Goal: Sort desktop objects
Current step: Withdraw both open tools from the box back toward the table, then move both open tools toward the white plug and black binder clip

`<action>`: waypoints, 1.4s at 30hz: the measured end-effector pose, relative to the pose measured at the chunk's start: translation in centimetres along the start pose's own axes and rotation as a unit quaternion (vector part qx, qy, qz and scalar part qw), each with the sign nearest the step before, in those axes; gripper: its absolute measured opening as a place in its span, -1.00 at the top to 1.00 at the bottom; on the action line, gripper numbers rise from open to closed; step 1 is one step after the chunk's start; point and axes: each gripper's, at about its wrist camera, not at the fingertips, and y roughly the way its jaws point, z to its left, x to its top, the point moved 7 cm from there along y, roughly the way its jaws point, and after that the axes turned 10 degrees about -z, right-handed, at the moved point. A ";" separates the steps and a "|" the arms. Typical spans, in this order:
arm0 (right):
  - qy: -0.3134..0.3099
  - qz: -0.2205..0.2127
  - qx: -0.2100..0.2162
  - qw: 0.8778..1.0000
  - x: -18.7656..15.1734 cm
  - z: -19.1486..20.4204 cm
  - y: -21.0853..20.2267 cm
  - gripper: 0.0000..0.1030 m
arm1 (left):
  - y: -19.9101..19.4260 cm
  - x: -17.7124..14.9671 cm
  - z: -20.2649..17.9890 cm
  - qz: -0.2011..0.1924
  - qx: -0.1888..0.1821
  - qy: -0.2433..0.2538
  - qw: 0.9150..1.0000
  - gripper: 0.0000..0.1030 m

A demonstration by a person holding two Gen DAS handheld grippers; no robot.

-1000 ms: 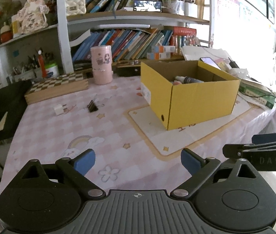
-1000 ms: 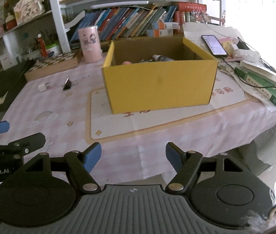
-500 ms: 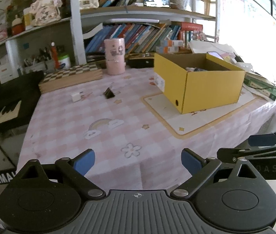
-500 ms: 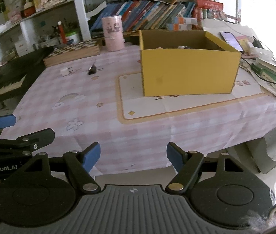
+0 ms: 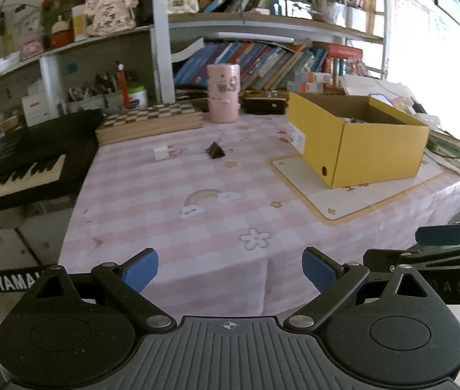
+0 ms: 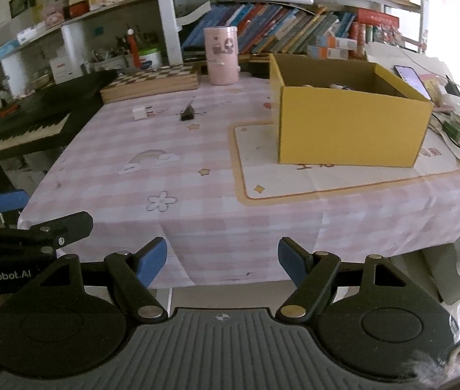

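A yellow cardboard box [image 5: 376,152] [image 6: 350,130] stands open on a cream mat at the right of the pink checked table, with small items barely visible inside. A black binder clip [image 5: 215,151] [image 6: 186,113] and a small white block [image 5: 161,153] [image 6: 140,113] lie toward the far left of the table. My left gripper [image 5: 230,268] is open and empty, held off the table's near edge. My right gripper [image 6: 222,260] is likewise open and empty beyond that edge. Each gripper shows at the side of the other's view.
A pink cylindrical container [image 5: 223,92] and a chessboard box [image 5: 148,123] stand at the back of the table. A black keyboard [image 5: 18,165] sits to the left. Bookshelves [image 5: 262,61] rise behind. A phone [image 6: 409,76], books and cables lie right of the box.
Both grippers have drawn back from the table, so the box and small items look farther away and the table's near edge has come into view. Both stayed open and empty.
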 end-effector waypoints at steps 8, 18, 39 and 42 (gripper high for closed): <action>-0.009 -0.006 0.004 1.000 0.2 1.0 0.0 -0.44 | -0.4 0.2 0.9 -0.008 0.006 -0.004 1.000 -0.89; -0.016 -0.008 0.003 1.000 0.3 1.8 -0.1 -0.44 | -0.6 0.3 1.5 -0.015 0.008 -0.010 1.000 -0.89; -0.023 -0.001 0.013 1.000 0.1 2.8 0.2 -0.44 | -1.0 0.1 2.4 -0.015 0.020 -0.015 1.000 -0.89; -0.024 0.000 0.015 1.000 0.2 3.3 0.4 -0.44 | -1.0 0.1 2.9 -0.015 0.023 -0.016 0.999 -0.89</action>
